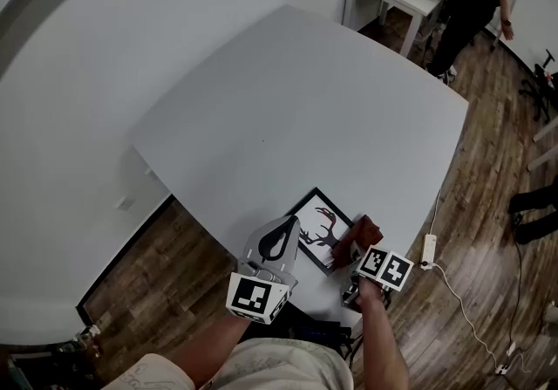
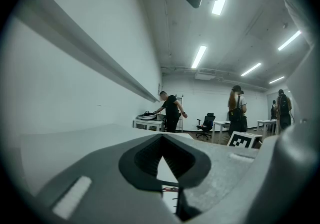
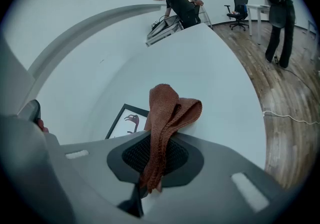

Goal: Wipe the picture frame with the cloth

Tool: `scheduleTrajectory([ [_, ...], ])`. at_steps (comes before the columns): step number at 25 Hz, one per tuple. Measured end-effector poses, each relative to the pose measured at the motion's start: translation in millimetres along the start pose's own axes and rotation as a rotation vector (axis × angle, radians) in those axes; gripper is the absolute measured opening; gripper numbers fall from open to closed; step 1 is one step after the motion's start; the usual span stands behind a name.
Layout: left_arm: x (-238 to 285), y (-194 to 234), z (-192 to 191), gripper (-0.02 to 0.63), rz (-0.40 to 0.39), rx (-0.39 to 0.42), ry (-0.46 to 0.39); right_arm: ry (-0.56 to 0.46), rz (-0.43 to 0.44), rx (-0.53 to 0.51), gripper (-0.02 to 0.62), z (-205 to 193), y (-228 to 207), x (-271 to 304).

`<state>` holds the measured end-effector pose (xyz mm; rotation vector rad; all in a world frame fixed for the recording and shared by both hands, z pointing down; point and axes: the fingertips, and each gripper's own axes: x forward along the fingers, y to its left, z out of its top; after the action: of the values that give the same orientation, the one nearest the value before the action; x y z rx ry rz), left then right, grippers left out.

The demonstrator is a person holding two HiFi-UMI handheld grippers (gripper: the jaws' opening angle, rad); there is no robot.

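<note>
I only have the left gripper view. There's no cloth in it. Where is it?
Observer: The cloth is in the right gripper. The jaws are shut on it and a folded end sticks out past them.
Operator: And the frame? I only get a sliver through the jaws.
Observer: The picture frame lies flat on the white table, near the edge closest to the person.
Operator: Is the cloth on the frame yet?
Observer: In the head view the cloth overlaps the frame's right corner. I can't tell whether it is touching.
</note>
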<state>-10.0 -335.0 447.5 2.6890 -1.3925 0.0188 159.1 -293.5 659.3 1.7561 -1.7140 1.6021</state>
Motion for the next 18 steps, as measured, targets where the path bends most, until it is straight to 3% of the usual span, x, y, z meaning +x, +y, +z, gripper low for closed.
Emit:
scheduleTrajectory([
  [6, -3.9, 2.9, 7.3, 0.002, 0.009, 0.008, -0.017, -0.016, 0.041, 0.008, 0.060, 3.3, 12.0, -7.1],
  [13, -12.8, 16.8, 12.6, 0.002, 0.047, 0.008, -0.023, -0.034, 0.172, 0.003, 0.060, 12.8, 65.5, -15.6],
  [18, -21.1, 25.4, 16.6, 0.001, 0.070, 0.020, -0.025, 0.010, 0.239, 0.019, 0.060, 2.8, 99.5, 3.0],
])
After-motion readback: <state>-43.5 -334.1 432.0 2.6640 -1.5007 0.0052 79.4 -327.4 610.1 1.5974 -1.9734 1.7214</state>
